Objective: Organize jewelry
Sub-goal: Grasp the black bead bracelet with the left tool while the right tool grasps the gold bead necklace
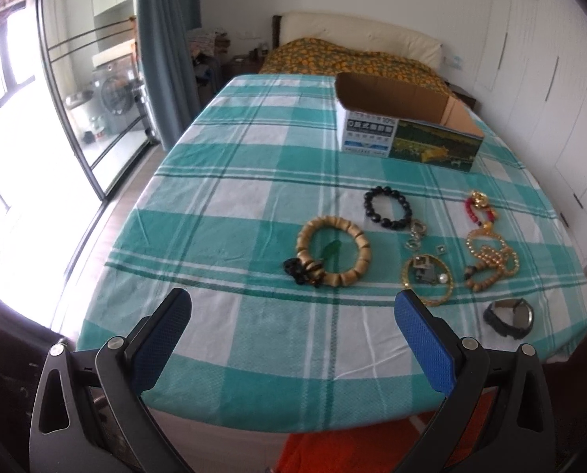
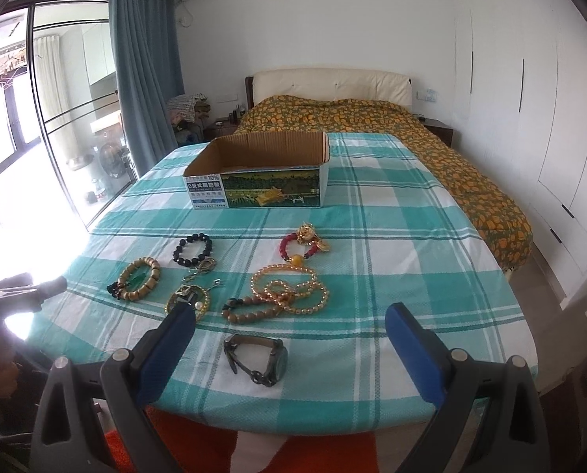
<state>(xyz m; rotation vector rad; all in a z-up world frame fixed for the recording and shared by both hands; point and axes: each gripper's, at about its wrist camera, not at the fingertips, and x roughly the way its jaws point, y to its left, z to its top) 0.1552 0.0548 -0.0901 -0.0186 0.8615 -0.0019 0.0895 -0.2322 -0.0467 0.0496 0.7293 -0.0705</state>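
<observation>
Both grippers spread wide, holding nothing: left gripper point(image 1: 293, 307), right gripper point(image 2: 289, 319), hovering at the near edge of the checked tablecloth point(image 2: 392, 260). One wristwatch point(image 2: 260, 358) lies closest. Beyond: one black bead bracelet point(image 2: 193, 252), one wooden bracelet point(image 1: 335, 250), one red bracelet point(image 2: 299, 246), tangled amber strands point(image 2: 289, 289). One open cardboard box point(image 2: 262, 173) farther back.

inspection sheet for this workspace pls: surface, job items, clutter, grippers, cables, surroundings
Surface: table under teal-and-white checked cloth.
Job's things: open cardboard box at the back, contents hidden; black bead bracelet, wooden bead bracelet, red bead bracelet, tangled amber bead strands, gold bangle with small pieces, wristwatch nearest the front edge.
Clutter: nothing seen.
Grippers: left gripper and right gripper both open, empty, short of the jewelry.
Cables: nothing seen.
Surroundings: bed, blue curtain, white wardrobe, glass doors.
</observation>
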